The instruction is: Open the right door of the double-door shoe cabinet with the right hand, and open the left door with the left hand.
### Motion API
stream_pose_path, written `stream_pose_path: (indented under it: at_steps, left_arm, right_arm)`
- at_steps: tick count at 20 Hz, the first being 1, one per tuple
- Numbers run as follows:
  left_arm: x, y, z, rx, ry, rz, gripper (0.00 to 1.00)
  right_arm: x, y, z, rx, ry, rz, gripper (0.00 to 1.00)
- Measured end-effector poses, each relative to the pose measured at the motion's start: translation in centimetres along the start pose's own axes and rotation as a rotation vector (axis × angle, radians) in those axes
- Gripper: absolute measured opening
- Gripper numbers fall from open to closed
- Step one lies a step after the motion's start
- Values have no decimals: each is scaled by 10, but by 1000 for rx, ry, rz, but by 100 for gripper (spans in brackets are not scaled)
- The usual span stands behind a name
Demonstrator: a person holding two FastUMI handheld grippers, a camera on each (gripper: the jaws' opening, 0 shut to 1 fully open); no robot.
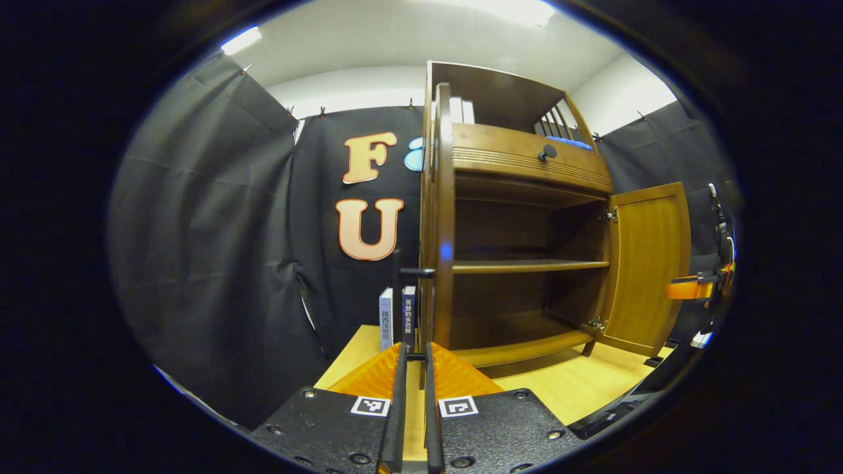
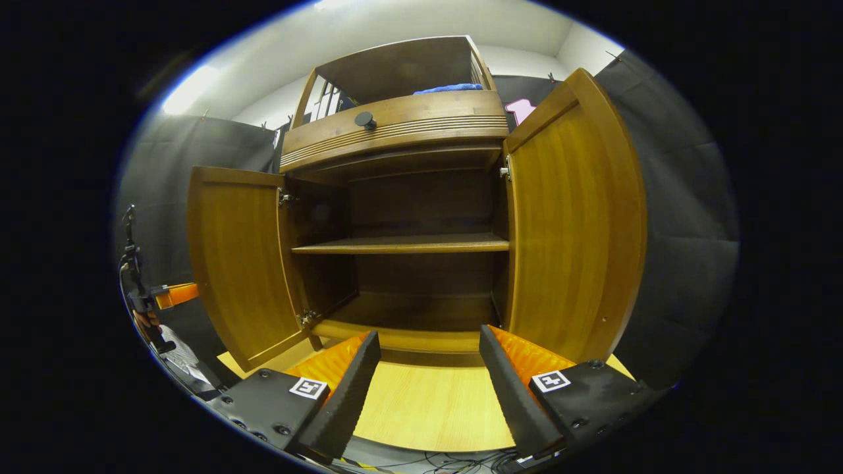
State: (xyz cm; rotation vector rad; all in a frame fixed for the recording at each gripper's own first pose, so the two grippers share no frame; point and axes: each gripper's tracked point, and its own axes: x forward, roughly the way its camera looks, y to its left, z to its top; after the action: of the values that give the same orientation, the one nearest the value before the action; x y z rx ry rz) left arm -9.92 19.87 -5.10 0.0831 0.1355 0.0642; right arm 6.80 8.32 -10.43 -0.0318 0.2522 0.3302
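Both claws sit low before the shoe cabinet. Left gripper, in the left gripper view, has its fingers nearly together, a thin gap between them, pinching the slim dark handle region of the left door; whether both pads press on it I cannot tell. That door stands just ahead of the fingertips, edge-on to them, its long axis upright, swung out so its edge points straight back at the claw. Two books stand upright just left of the fingers, on the pale wooden table.

Right gripper, in the right gripper view, is spread wide and holds nothing (its fingers frame bare tabletop). Just beyond its right finger the right door stands open, tall axis vertical, inner face turned toward the claw. Farther ahead lie the empty shelf running level side to side, then the drawer with its dark knob above, and a blue cloth on top. Far off left, the other gripper's orange part shows beside the left door.
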Motion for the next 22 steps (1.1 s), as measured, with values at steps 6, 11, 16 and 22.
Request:
stream_pose_path:
  at_steps: [6, 11, 16, 22]
  left_arm:
    - [-6, -104, 47, -101, -108, -215, 13]
    - [10, -193, 54, -236, -123, -363, 21]
    - [56, -191, 46, -272, -89, -185, 17]
    - [68, -178, 16, -212, -33, -45, 68]
  right_arm:
    - [11, 17, 9, -12, -32, 32, 98]
    - [0, -4, 23, -16, -88, -38, 97]
    - [-16, -25, 18, 4, -91, -93, 88]
    - [-27, -44, 15, 10, -92, -155, 97]
